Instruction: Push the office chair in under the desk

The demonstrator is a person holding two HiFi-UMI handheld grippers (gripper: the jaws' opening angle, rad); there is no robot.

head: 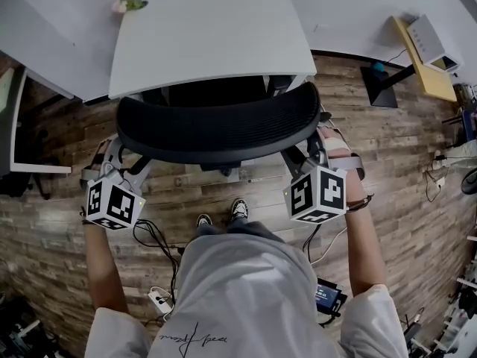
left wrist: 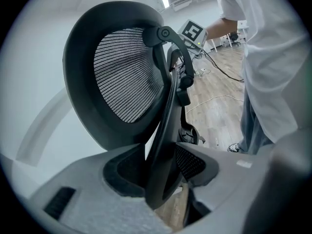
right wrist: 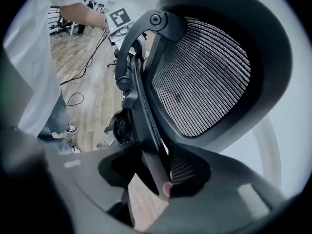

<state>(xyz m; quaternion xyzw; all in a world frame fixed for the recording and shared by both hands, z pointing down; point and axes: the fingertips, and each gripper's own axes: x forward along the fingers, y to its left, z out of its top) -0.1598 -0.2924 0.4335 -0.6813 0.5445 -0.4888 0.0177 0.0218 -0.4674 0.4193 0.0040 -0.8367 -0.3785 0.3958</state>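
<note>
The office chair's black mesh backrest (head: 216,129) stands just in front of the white desk (head: 209,32), with the seat beneath the desktop. My left gripper (head: 119,171) sits at the backrest's left end and my right gripper (head: 311,162) at its right end. In the left gripper view the backrest's dark rim (left wrist: 163,145) runs between the jaws. In the right gripper view the rim (right wrist: 148,150) likewise lies between the jaws, close to the meshed pad (right wrist: 184,170), with wooden floor showing past it. Both grippers stand wide and straddle the rim.
Cables (head: 153,237) trail over the wooden floor behind the chair, beside the person's feet (head: 238,209). A second white table (head: 33,58) stands at the left. At the right are a black stand (head: 380,84) and a yellow shelf (head: 428,62) with more gear.
</note>
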